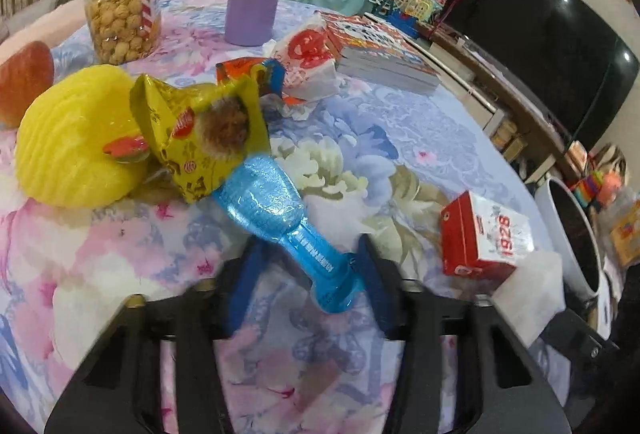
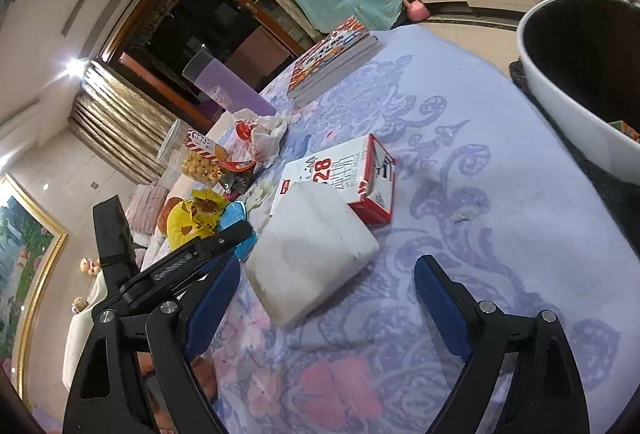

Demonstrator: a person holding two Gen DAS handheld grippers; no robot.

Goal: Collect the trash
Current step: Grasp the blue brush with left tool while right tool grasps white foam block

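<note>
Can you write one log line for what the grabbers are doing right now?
left gripper: shut on blue plastic bottle | right gripper: open, empty, near white foam block | bin: beside table

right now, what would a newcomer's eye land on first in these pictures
Probably the crushed blue bottle, lying on the floral tablecloth with its neck between the left hand-held gripper fingers. Next, the yellow snack wrapper just beyond it, then the white foam block ahead of the open right hand-held gripper.
</note>
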